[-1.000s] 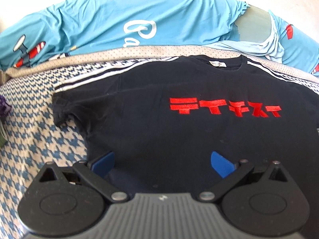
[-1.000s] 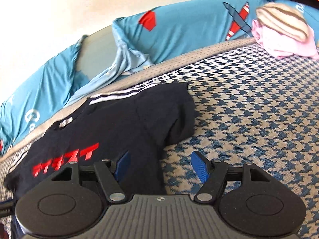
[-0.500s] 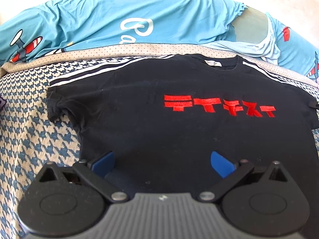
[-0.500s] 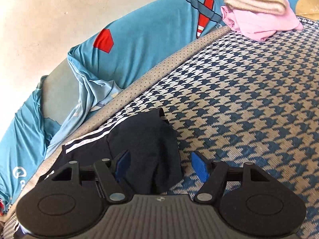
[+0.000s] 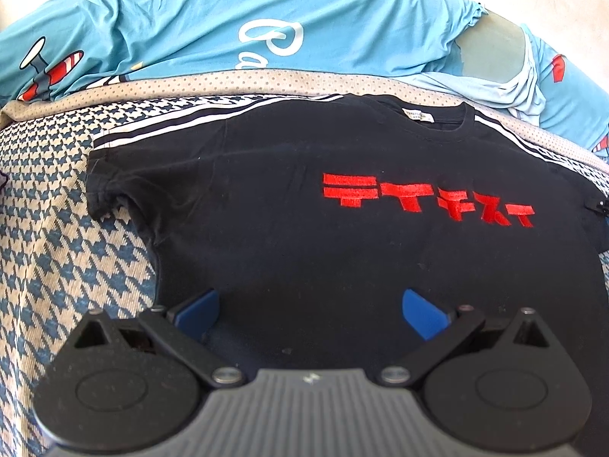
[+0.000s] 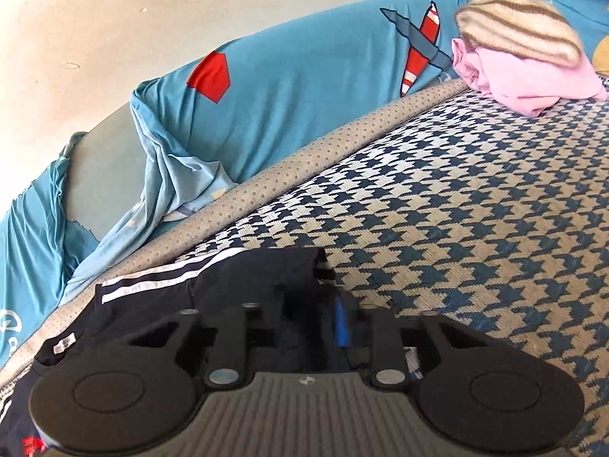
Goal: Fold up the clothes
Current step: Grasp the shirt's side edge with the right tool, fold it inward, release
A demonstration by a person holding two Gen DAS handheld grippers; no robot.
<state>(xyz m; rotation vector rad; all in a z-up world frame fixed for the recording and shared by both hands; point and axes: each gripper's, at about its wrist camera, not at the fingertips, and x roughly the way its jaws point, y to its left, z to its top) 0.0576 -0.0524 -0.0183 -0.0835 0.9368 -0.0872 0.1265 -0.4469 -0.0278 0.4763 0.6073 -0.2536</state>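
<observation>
Black T-shirt (image 5: 304,160) flat; right gripper (image 6: 310,321) closing on sleeve (image 6: 289,270); left gripper (image 5: 310,304) wide

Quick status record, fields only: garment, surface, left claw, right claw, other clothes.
garment: black T-shirt, spread flat, red lettering up
surface: houndstooth cover
left claw: open above the shirt's lower part, gripping nothing
right claw: closing, sleeve between the jaws
other clothes: pink garment with striped knit on top, at the far edge
</observation>
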